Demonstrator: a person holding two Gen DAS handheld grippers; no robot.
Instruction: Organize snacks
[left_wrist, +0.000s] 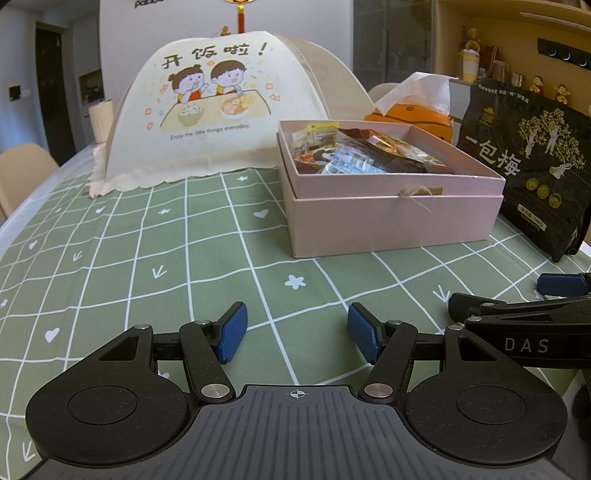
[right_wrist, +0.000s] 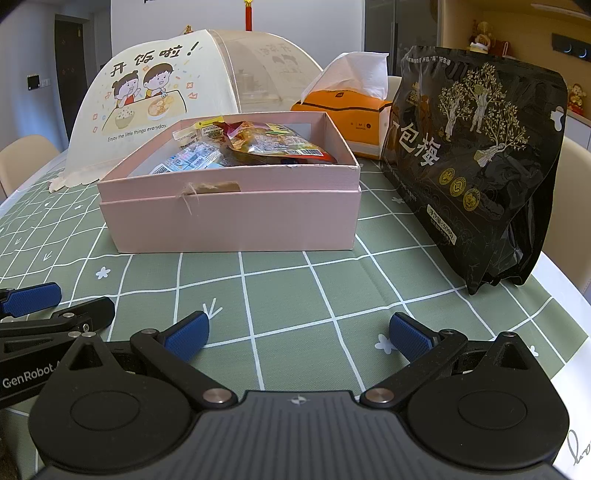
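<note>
A pink cardboard box stands open on the green checked tablecloth, holding several snack packets. To its right a big black plum snack bag stands upright. My left gripper hovers low over the cloth in front of the box, open, with nothing between its blue pads. My right gripper is beside it, also open and empty, facing the gap between box and black bag. Each gripper shows at the edge of the other's view.
A cream mesh food cover with a cartoon print stands behind the box. An orange tissue box sits behind the box's right corner. Chairs ring the table; its right edge runs close past the black bag.
</note>
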